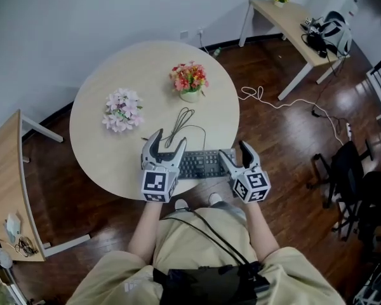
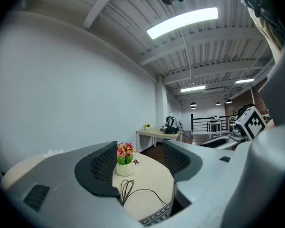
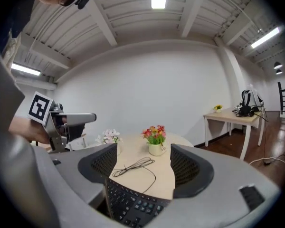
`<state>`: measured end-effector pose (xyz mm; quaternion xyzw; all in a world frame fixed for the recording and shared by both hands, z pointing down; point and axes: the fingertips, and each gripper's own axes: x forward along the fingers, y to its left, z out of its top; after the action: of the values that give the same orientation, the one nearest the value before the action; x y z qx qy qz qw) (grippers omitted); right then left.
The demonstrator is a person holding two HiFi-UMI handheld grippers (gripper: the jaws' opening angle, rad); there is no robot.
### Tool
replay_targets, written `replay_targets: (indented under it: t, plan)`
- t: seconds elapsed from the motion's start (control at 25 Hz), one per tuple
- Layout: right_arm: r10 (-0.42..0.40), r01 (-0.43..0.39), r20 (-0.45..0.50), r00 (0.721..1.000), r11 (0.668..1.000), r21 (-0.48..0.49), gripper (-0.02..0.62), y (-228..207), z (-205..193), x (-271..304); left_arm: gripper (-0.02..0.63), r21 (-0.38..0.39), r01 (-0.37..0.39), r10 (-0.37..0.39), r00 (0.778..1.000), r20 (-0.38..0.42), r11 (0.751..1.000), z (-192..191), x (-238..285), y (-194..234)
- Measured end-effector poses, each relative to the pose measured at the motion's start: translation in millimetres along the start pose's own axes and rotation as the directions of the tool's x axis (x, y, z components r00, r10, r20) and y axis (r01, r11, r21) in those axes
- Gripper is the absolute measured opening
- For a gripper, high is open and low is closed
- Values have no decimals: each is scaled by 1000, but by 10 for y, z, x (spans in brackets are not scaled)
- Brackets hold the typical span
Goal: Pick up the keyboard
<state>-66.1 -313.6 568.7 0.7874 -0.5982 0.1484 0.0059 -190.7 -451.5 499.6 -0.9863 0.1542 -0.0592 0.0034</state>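
L gripper [image 1: 167,146], R gripper [image 1: 235,152]: jaws wide astride keyboard [image 1: 200,164] ends, round table [image 1: 133,68]

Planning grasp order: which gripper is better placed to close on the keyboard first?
Right, probably. The right gripper has open jaws straddling the keyboard end, with keys filling the lower gap. The left gripper is open too, but only a keyboard corner shows beside one jaw.

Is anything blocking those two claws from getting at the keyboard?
Nothing visible does. The left gripper and right gripper sit open at either end of the keyboard; its cable lies beyond, toward the red flowers.
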Motion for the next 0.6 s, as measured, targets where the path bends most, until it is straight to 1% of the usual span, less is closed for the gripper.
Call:
replay_targets:
  t: [0.12,0.24,0.32,0.44,0.6]
  plan:
    - [-7,13,-90,996,998,66,362,-224,-440,-104,282,3,-6,6,1000,-18,1000,-49,15,-82]
    - [12,15,-190,982,991,136,362,-404,-910,-135,282,1,-27,27,999,-29,1000,-71,18,-69]
    - [48,5,-256,966,980,200,362,-495,-1255,-159,282,2,-46,46,998,-34,999,-72,14,-76]
    - [95,10,-334,938,954,300,362,-599,-1705,-216,282,2,-77,77,996,-48,997,-98,0,-95]
    - [131,29,-399,907,929,369,362,-721,-2085,-223,282,7,-120,120,990,-70,993,-154,-42,-73]
